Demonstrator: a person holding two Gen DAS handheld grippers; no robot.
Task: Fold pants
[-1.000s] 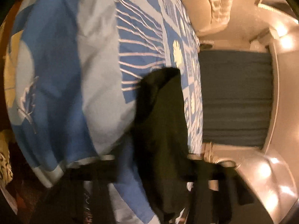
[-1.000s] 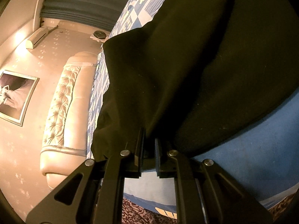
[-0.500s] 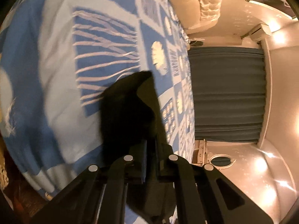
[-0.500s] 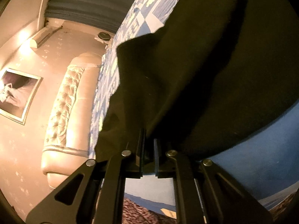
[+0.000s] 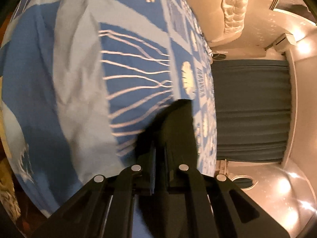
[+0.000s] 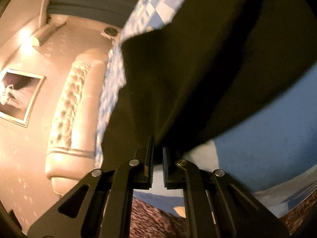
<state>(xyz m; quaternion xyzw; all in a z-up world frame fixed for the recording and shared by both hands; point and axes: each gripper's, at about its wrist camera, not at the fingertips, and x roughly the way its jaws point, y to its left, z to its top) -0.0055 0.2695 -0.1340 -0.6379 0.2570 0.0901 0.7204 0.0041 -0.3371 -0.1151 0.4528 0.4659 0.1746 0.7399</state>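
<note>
The pants (image 6: 198, 59) are black and hang over a bed with a blue and white patterned cover (image 5: 79, 79). In the right wrist view they fill the upper right. My right gripper (image 6: 158, 154) is shut on an edge of the pants and holds it above the cover. In the left wrist view a narrower black part of the pants (image 5: 176, 125) hangs from my left gripper (image 5: 160, 150), which is shut on it. The rest of the pants is hidden from that view.
A cream tufted headboard (image 6: 67, 107) stands at the bed's end, also in the left wrist view (image 5: 233, 10). Dark curtains (image 5: 251, 109), a framed picture (image 6: 17, 97) and wall lights line the room. A patterned carpet (image 6: 154, 218) lies below the bed edge.
Both grippers keep their hold on the pants. The left view has swung and steadied, with the held part now shorter in view. The right view has tilted, showing more of the blue cover below the pants.
</note>
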